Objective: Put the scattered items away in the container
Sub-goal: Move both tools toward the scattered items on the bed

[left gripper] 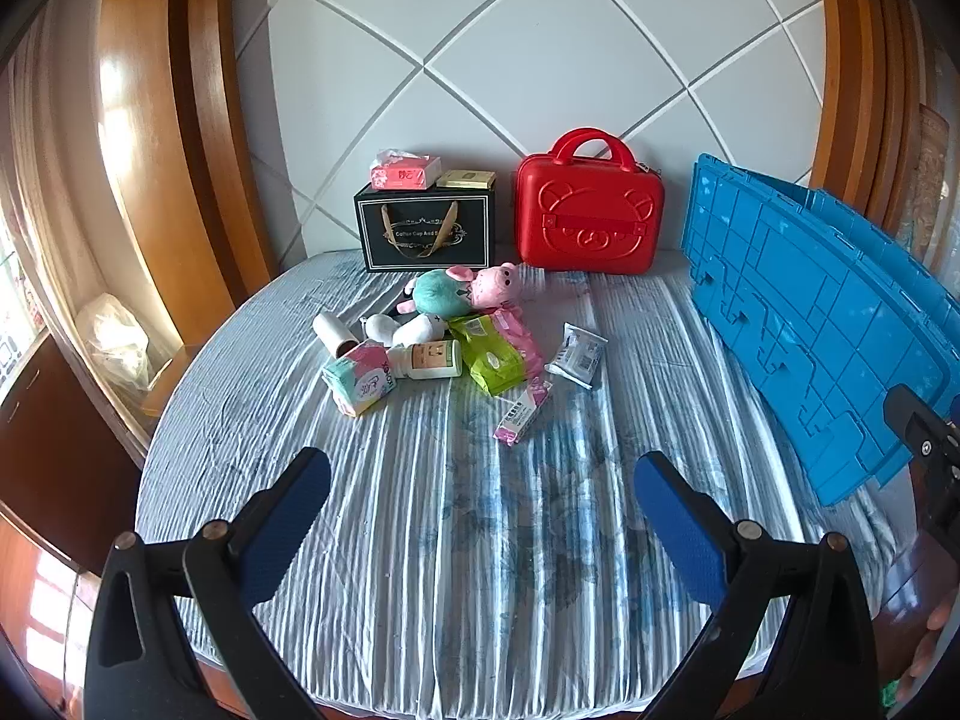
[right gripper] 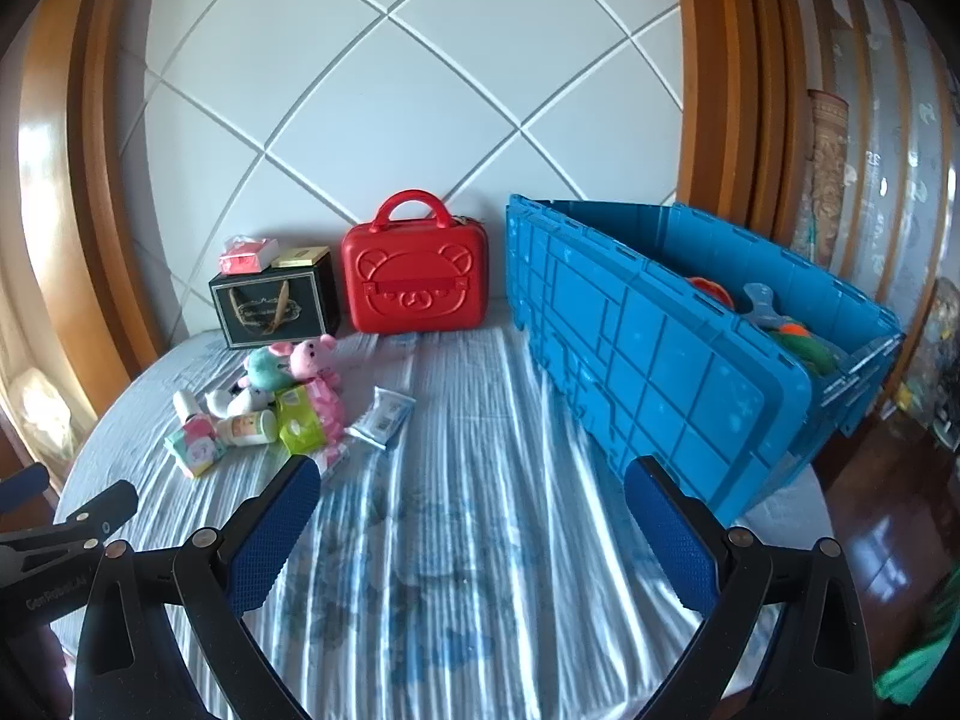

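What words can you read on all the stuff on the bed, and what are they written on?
"Coffee Cup And S..." on the black gift box, the rest hidden behind its ribbon handle.
"GenRobot.AI", partly dim, on the left hand-held gripper seen from the right wrist view.
Red characters on the pink tissue pack: too blurred to read.
Print on the white bottle, green wipes pack and white sachet: too small.
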### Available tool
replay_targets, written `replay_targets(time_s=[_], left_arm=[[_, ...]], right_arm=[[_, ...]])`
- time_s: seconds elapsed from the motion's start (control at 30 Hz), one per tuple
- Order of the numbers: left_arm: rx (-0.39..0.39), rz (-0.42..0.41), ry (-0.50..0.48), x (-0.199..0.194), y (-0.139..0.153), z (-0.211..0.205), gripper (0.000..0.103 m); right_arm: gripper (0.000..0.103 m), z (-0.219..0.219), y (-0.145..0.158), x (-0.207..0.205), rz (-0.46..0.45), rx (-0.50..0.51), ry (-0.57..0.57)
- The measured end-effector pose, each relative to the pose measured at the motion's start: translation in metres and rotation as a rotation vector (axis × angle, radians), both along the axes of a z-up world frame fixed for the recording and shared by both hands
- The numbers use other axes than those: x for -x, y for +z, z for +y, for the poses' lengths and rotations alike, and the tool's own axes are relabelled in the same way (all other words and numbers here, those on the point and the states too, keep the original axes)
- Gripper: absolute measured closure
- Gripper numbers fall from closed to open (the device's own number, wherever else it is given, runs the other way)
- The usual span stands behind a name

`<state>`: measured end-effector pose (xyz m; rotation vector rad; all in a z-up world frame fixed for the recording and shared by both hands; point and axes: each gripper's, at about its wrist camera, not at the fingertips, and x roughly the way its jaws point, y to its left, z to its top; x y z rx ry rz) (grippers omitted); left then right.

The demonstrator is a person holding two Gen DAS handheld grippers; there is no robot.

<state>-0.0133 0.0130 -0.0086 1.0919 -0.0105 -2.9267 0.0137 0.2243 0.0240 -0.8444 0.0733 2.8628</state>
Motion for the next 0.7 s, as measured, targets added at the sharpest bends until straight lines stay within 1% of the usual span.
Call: replay_targets(time_s=[0.2,0.4,0.5,0.57,0.7], left_arm=[[0.004,-0.010,0.015,0.009,-0.004,0.005,0.000],[-0.013,-0.038,0.027,0.023,-0.014,0.012,0.000],[-0.008,-0.071,0.056,0.034,-0.026,0.010,0.000],[-0.012,-0.108,0.067,0.041,-0.040,0.004,0.000],[0.012,-0.185,0.101,0.062,-0.071,-0.012,0.000]], right_arm=[[0.000,0.008,-0.005,0.012,-0.007,0.008,0.018],[0.000,0.020,-0.013,0.027,-0.023,0.019,0.031],[0.000,0.026,-0.021,0.035,-0.035,0.026,0.048],[0.000,0.027,-0.030,0.046,-0.044,0.025,0.061],[0.000,0.022,-0.051,0.073,-0.102,0.073,0.091]])
